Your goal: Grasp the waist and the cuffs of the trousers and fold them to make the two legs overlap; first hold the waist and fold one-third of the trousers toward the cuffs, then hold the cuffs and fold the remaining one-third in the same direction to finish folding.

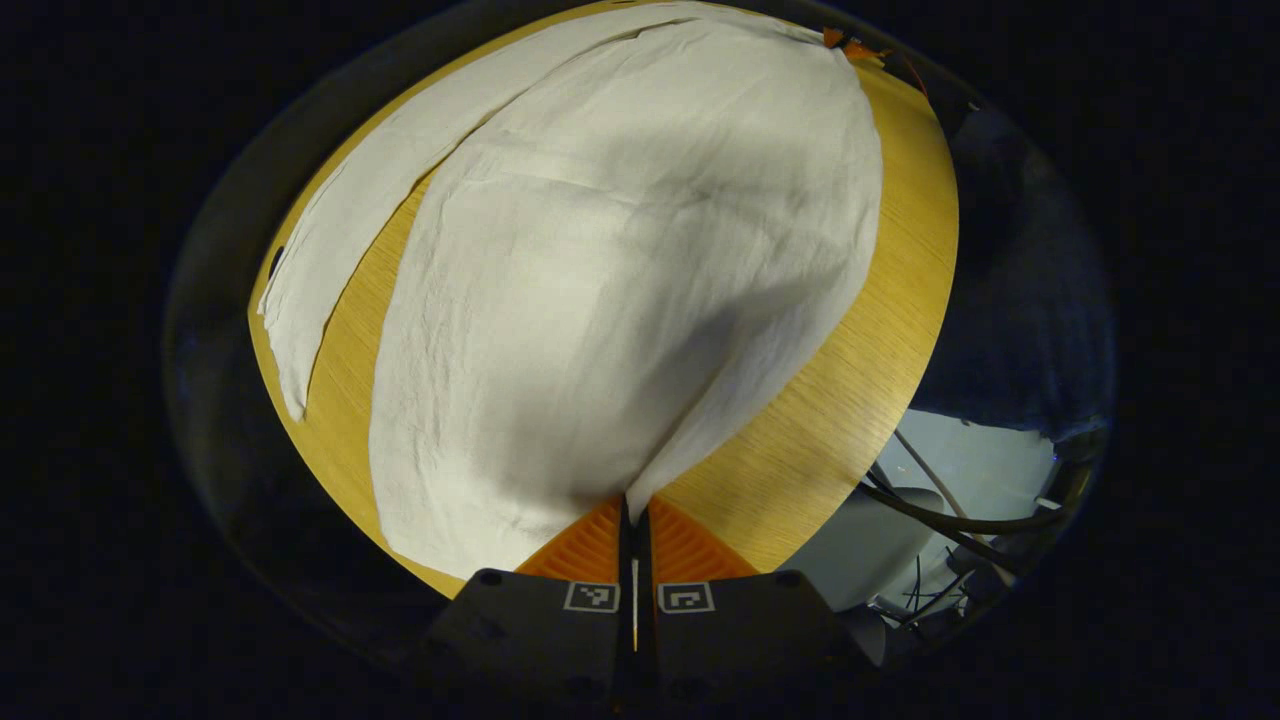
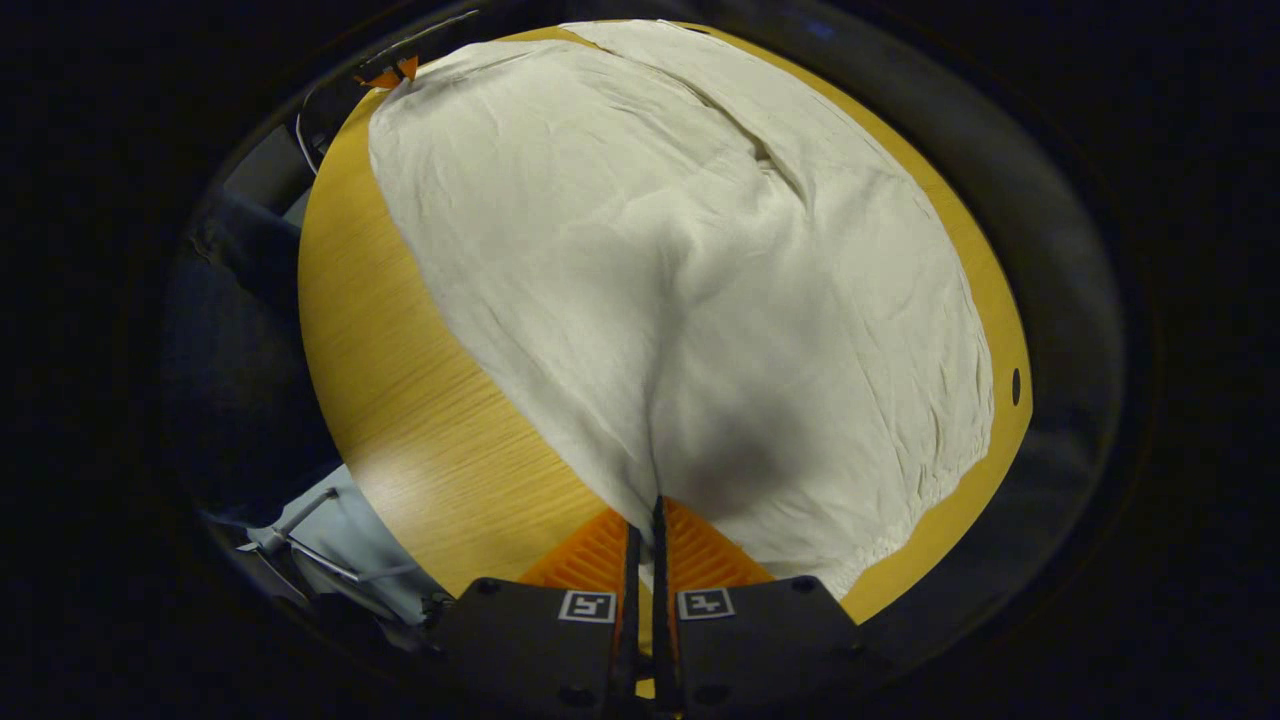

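White trousers (image 1: 620, 280) lie spread over a round wooden table (image 1: 850, 400). In the left gripper view my left gripper (image 1: 635, 510) is shut on the near corner of the cloth, which rises to it in a ridge. One leg (image 1: 330, 250) lies apart on the left. The right gripper (image 1: 845, 42) shows at the far end. In the right gripper view my right gripper (image 2: 648, 515) is shut on the near edge of the trousers (image 2: 680, 260), beside a gathered hem (image 2: 900, 530). The left gripper (image 2: 390, 72) pinches the far corner above the table (image 2: 430, 420).
The table edge runs close under both grippers. Beyond it there are a pale floor with dark cables (image 1: 960, 510) and a dark blue cloth mass (image 1: 1020, 300). A small dark hole (image 2: 1016, 385) sits near the table's rim.
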A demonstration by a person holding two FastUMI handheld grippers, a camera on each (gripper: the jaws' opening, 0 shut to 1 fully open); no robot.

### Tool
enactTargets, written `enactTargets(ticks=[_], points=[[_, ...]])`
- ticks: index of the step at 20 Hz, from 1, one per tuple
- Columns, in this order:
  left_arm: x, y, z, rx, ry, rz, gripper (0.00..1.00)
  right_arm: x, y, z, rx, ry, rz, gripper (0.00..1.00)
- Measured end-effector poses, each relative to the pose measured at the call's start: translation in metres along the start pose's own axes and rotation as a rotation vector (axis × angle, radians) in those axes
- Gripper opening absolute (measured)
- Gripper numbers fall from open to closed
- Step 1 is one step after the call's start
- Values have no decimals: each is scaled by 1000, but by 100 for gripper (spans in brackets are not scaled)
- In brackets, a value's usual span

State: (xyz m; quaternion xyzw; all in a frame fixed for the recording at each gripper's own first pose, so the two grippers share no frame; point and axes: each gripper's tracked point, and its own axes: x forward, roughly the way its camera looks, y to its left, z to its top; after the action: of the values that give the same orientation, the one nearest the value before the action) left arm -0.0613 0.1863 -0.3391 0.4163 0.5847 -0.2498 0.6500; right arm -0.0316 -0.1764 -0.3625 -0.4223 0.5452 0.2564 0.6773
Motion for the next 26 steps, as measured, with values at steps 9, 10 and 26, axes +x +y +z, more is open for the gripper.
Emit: enactTargets(ticks=[9, 10, 26], points=[[-20, 22, 8, 3, -22, 29, 0, -32, -13, 7, 177, -9, -106, 8], [-28, 34, 10, -12, -28, 44, 0, -39, -17, 10, 212, -20, -120, 8], [-111, 247, 125, -220, -311, 415, 0, -120, -162, 105, 643, -259, -464, 8]])
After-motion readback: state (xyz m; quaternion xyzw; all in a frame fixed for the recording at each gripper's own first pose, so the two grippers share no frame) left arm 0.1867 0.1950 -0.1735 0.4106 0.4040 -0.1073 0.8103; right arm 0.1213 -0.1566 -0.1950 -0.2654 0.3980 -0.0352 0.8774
